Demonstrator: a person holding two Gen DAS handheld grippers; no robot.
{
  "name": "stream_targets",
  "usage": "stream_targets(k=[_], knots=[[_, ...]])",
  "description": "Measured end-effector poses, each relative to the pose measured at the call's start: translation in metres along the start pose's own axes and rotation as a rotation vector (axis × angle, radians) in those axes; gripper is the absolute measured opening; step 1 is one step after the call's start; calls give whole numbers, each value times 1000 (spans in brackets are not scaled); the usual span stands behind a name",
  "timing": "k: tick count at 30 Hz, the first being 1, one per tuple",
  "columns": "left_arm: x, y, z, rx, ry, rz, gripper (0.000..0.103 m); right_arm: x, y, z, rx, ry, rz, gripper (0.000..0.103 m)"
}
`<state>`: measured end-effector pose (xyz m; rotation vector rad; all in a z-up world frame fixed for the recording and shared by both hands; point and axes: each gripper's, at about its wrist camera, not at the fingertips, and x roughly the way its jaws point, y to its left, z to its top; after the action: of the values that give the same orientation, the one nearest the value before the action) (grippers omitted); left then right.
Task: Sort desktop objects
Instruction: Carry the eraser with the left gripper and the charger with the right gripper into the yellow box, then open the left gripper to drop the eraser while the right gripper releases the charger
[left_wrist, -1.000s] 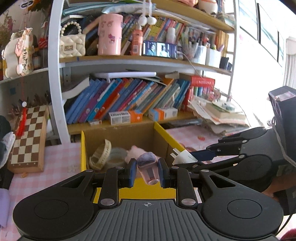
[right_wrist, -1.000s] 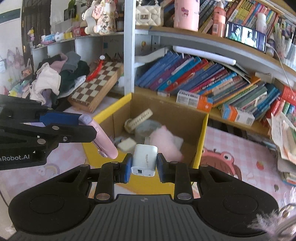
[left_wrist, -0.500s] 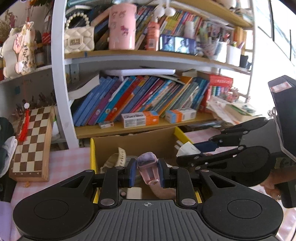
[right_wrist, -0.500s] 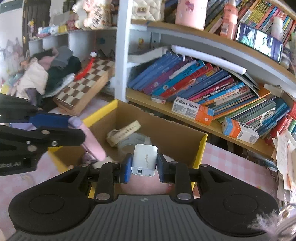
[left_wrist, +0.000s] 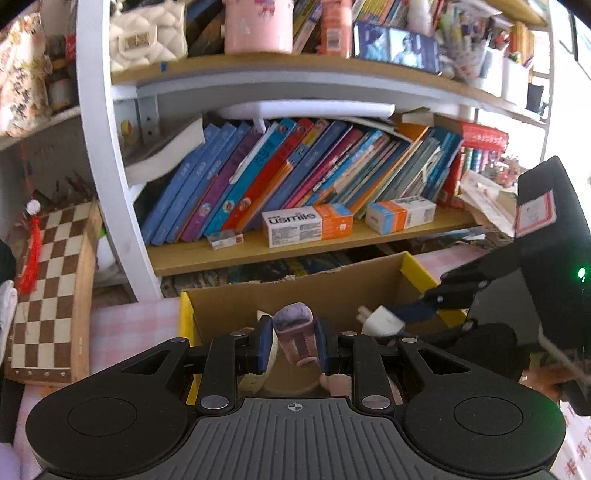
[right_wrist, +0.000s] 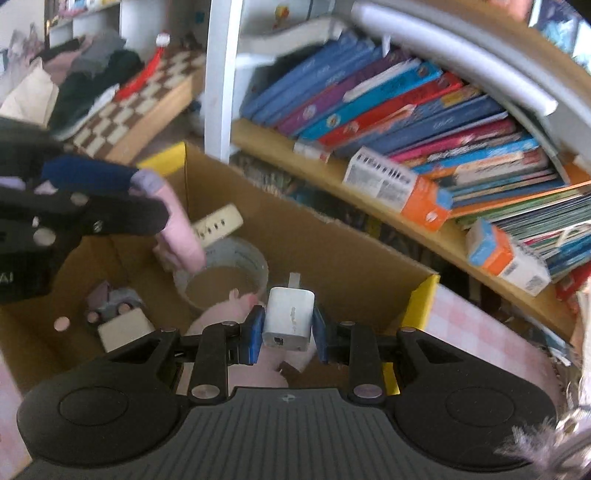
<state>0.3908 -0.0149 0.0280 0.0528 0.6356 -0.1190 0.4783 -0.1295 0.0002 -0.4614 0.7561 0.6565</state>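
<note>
Cardboard box sits below both grippers, already holding a tape roll and other small items. Your left gripper is clamped on a pink tube; your right gripper is clamped on a white charger. Lower each inside the walls, then release over bare floor.

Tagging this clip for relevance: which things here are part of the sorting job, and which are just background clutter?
In the job:
- cardboard box
- white charger, held by right gripper
- pink tube, held by left gripper
- tape roll, already in the box

Lying about:
- leaning books
- toothpaste box
- chessboard
- white handbag
</note>
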Motion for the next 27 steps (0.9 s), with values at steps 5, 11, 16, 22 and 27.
stream_targets(k=[5, 11, 16, 22, 27], knots=[[28, -2, 4, 3, 58, 12, 23, 20, -2, 12, -70, 41, 10, 26], [50, 0, 4, -2, 115, 33, 23, 37, -9, 18, -99, 87, 25, 27], [59, 1, 4, 1, 147, 35, 23, 44, -13, 18, -99, 121, 48, 27], [63, -4, 4, 27, 169, 40, 24, 43, -11, 18, -100, 118, 48, 27], [62, -4, 5, 30, 165, 55, 26, 41, -11, 17, -97, 102, 35, 38]])
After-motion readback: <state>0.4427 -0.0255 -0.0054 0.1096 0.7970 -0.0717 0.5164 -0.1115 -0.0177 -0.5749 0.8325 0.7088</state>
